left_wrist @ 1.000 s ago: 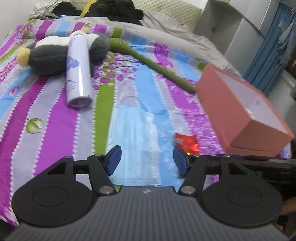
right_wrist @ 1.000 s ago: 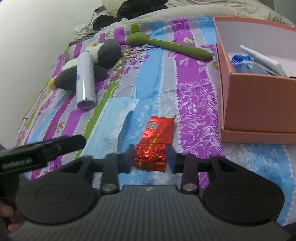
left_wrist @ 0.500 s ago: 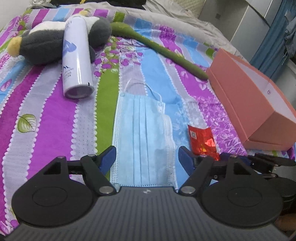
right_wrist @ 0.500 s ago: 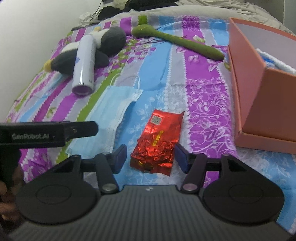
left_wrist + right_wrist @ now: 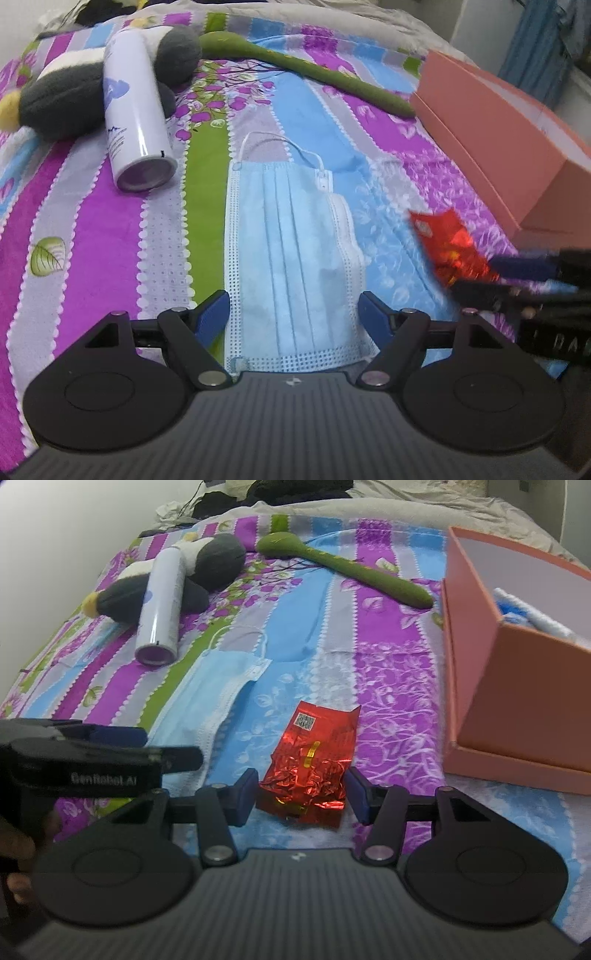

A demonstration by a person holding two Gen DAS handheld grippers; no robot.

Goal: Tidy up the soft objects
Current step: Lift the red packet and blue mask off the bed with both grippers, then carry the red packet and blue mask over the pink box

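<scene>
While both grippers hang low over the striped bedspread (image 5: 110,229), each straddles one flat item. The left gripper (image 5: 293,314) stands spread wide, one pale blue face mask (image 5: 291,243) lying between its blue pads untouched. The right gripper (image 5: 301,794) has just been narrowing around one red foil packet (image 5: 314,764), whose edges sit just beside the pads; I cannot tell whether they press it. Farther off lies one white spray can (image 5: 135,110), leaning on one grey-and-white plush toy (image 5: 62,96). One long green stuffed piece (image 5: 343,572) stretches toward one salmon-pink box (image 5: 517,686), open-topped at the right, with blue and white things inside.
</scene>
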